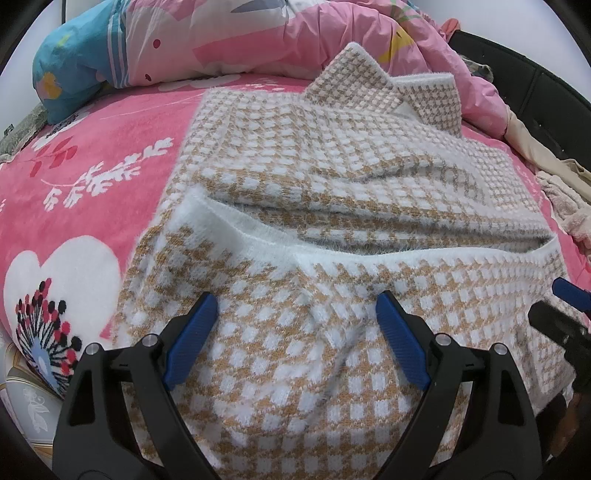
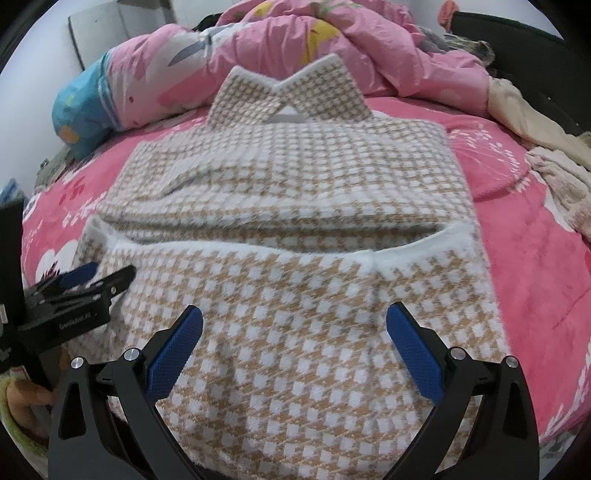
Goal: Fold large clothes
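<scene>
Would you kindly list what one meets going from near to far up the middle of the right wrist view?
Right gripper with open jaws → folded checked sweater → its collar → pink quilt.

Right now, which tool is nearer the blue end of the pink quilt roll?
Left. The left tool hovers open over the checked tan-and-white knit garment's side facing the blue quilt end; the right tool hovers open over the opposite side.

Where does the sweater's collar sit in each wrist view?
Left wrist: the collar is at upper right of centre, against the pink quilt.
Right wrist: the collar is at top centre, its two points up.
Shared landmark: the sweater's white hem band crossing mid-picture.
</scene>
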`<action>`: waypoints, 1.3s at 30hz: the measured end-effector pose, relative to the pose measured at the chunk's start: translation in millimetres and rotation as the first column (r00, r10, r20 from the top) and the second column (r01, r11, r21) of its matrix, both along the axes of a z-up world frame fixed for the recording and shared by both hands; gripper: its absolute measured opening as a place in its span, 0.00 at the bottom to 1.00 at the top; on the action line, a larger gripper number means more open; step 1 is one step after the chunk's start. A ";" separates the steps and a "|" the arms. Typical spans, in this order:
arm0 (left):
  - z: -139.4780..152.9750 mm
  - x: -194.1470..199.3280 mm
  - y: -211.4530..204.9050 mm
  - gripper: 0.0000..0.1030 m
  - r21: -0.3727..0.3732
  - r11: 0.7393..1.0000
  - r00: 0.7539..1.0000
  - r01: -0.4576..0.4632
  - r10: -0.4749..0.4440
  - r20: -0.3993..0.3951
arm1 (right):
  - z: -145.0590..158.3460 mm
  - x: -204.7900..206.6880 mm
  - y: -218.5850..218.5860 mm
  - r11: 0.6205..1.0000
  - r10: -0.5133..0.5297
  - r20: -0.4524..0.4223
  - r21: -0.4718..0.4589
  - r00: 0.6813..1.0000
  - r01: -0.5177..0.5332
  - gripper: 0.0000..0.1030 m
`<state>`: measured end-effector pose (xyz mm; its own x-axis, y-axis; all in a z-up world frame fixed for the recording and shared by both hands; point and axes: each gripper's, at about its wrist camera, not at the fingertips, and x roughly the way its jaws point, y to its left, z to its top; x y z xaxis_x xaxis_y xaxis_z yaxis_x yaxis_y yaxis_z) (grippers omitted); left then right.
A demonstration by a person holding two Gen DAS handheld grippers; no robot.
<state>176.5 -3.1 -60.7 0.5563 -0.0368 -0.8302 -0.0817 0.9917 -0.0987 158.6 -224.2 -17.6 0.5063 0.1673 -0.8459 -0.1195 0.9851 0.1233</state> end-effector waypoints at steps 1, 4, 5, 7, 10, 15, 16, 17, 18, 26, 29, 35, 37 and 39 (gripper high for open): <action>-0.1 -0.3 0.1 0.82 -0.001 1.000 1.000 0.000 0.000 0.000 | -1.1 0.9 -1.7 1.000 -0.009 -0.005 0.002 1.000 0.009 0.94; 0.0 -0.2 -0.3 0.82 -0.003 1.000 1.000 -0.002 0.002 0.001 | -12.5 4.0 -8.8 0.998 -0.043 -0.049 0.032 0.998 0.045 0.94; 0.3 -0.5 -0.3 0.82 -0.003 1.000 1.000 -0.002 0.002 0.002 | -16.9 5.8 -10.4 0.998 -0.047 -0.065 0.038 0.997 0.050 0.94; 0.6 -1.0 0.1 0.82 -0.004 1.000 1.000 -0.002 0.002 0.004 | -25.2 6.5 -12.5 0.997 -0.052 -0.083 0.046 0.995 0.056 0.94; 0.6 -1.1 0.2 0.82 -0.005 1.000 1.000 -0.002 0.002 0.005 | -23.8 5.0 -11.6 0.998 -0.049 -0.087 0.040 0.995 0.053 0.94; 0.4 -1.1 0.6 0.83 -0.007 1.000 1.000 -0.001 0.001 0.006 | -17.0 5.5 -10.5 0.997 -0.053 -0.087 0.048 0.995 0.057 0.94; 0.6 -1.1 0.7 0.83 -0.008 1.000 1.000 0.000 0.000 0.006 | -15.5 6.0 -9.9 0.997 -0.049 -0.086 0.055 0.995 0.053 0.94; 0.9 -1.0 0.5 0.83 -0.008 1.000 1.000 0.000 0.000 0.007 | -14.1 6.8 -8.7 0.997 -0.044 -0.085 0.061 0.995 0.049 0.94; 1.2 -0.8 0.6 0.83 -0.008 1.000 1.000 0.001 0.000 0.007 | -11.8 4.9 -7.4 0.997 -0.039 -0.083 0.063 0.996 0.045 0.94; 1.0 -1.1 0.4 0.83 -0.008 1.000 1.000 -0.002 0.002 0.008 | 5.5 -11.3 11.5 0.999 0.030 -0.048 0.045 0.998 -0.028 0.94; 0.9 -1.0 0.2 0.83 -0.008 1.000 1.000 -0.001 0.001 0.008 | 3.6 -13.0 21.7 0.998 0.060 -0.051 0.024 0.997 -0.059 0.94; 0.6 -1.1 0.0 0.83 -0.007 1.000 1.000 -0.001 0.001 0.007 | -19.9 -10.8 29.7 0.997 0.073 -0.094 0.016 0.993 -0.072 0.94; 0.7 -1.0 0.1 0.83 -0.007 1.000 1.000 -0.001 0.001 0.008 | -19.3 -10.9 29.3 0.997 0.075 -0.095 0.019 0.993 -0.073 0.94; 0.6 -1.2 -0.2 0.83 -0.008 1.000 1.000 -0.002 0.002 0.007 | -19.1 -11.6 29.5 0.997 0.077 -0.093 0.018 0.993 -0.076 0.94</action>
<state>175.4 -3.3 -60.1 0.5623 -0.0425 -0.8259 -0.0828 0.9908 -0.1073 147.0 -194.7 -36.7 0.4101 0.2145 -0.8865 -0.1814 0.9717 0.1513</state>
